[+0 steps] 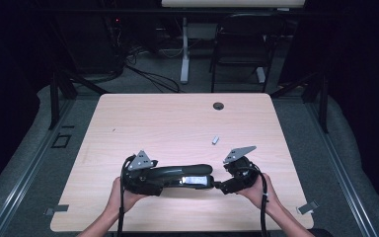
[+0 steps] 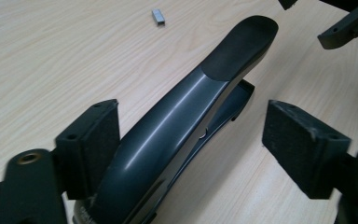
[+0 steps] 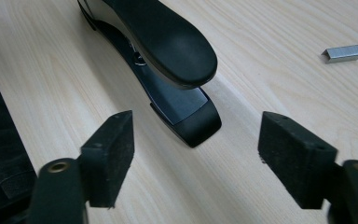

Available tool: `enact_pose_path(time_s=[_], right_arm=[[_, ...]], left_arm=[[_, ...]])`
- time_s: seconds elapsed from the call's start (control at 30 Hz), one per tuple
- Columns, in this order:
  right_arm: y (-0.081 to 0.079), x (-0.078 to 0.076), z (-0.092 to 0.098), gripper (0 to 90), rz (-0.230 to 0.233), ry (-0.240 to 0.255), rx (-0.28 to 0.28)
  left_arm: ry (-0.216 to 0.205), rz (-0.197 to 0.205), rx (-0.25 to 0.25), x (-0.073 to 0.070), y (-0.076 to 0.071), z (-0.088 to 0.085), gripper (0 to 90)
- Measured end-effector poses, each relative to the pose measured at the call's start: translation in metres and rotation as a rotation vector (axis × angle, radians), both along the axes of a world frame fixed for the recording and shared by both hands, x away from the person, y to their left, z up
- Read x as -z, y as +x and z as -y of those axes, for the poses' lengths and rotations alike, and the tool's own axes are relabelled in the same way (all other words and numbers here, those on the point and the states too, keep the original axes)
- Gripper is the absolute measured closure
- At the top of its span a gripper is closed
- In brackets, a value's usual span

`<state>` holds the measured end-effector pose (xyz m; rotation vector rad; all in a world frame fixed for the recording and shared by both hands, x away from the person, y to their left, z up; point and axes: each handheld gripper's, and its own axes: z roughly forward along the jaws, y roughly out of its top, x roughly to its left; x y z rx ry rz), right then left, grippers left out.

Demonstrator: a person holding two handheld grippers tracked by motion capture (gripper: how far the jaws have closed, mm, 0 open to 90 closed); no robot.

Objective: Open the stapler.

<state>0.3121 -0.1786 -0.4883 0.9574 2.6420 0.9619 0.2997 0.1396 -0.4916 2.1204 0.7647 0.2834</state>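
A black stapler [image 2: 186,126] is seen lying on the light wooden table [image 1: 168,123], near the person's edge, between the two hands. Its rear half is set between the jaws of the left gripper [image 2: 191,149]: the left pad [image 2: 95,140] appears to be touching the stapler's flank, though contact cannot be confirmed from this angle, while a clear strip of table is left between the body and the other pad [image 2: 303,149], so the jaws are spread and nothing is pinched. The stapler's rounded nose is directed away from this gripper, towards the right gripper [image 3: 196,158], whose jaws are likewise spread wide. The nose and the flat base tip are found just ahead of that gripper's pads and slightly towards its left jaw, apart from both pads, with bare wood between the fingertips. A small strip of silver staples [image 3: 344,53] is seen lying loose on the table, well ahead of the right gripper and off beyond its right jaw; from the left gripper it lies far ahead, to the left of the stapler's nose. In the high view, each gripper is held by a hand coming in from the near edge.
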Motion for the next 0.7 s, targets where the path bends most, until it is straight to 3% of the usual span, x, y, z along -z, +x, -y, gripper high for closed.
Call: enact_pose_path(time_s=[0.33,0.47,0.7], right_arm=[[-0.011,0.005,0.000,44.0,0.018,-0.038,0.005],[-0.013,0.006,-0.004,52.4,0.038,-0.038,-0.025],[-0.022,0.013,-0.021,70.9,0.069,-0.074,-0.101]], left_arm=[[-0.023,0.023,0.037,-0.002,-0.013,0.017,42.4],[0.008,0.043,0.073,0.002,-0.020,0.028,56.1],[0.027,0.018,0.090,0.013,-0.022,0.044,74.3]])
